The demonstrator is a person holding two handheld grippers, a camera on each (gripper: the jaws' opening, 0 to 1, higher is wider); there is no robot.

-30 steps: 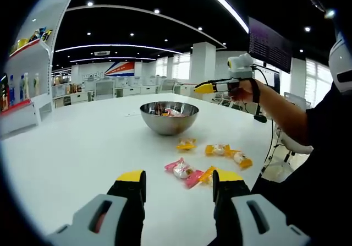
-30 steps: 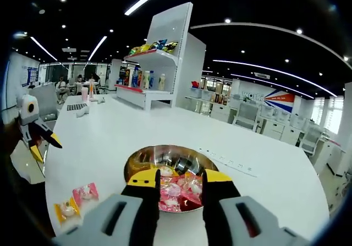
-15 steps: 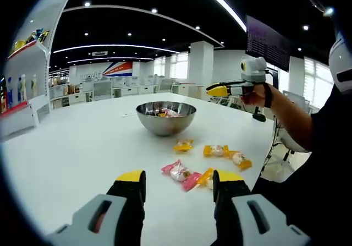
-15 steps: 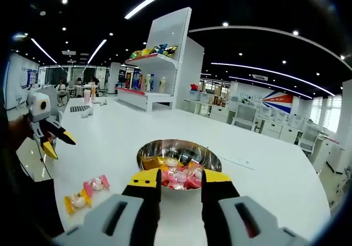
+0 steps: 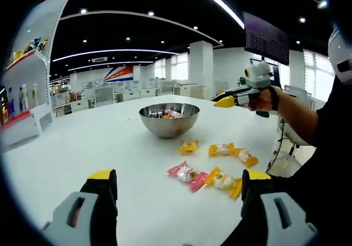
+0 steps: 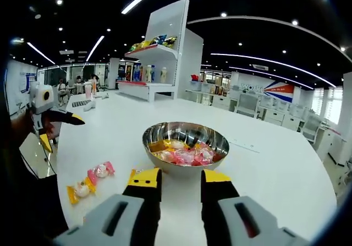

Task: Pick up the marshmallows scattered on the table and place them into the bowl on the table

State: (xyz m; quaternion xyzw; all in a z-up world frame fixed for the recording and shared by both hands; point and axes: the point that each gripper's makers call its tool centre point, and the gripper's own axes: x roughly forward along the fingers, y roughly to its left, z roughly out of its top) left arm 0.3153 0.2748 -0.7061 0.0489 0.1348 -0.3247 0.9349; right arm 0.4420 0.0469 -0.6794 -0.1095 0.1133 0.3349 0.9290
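On the white desk (image 5: pixel 82 147) we see wrapped marshmallows (image 5: pixel 187 173) loose near the bowl (image 5: pixel 168 118), so our left gripper (image 5: pixel 176 182) is spread wide to take one, our empty right gripper (image 6: pixel 180 178) part-spread by the bowl.

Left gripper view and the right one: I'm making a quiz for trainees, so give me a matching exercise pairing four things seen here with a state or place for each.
Things:
1. bowl
2. pink-wrapped marshmallow
3. left gripper
4. right gripper

States or places:
A. jaws spread wide, empty, low over the table
B. lying on the table, outside the bowl
C. holds wrapped sweets already
D. jaws empty, in front of the bowl

Pairs: 1-C, 2-B, 3-A, 4-D
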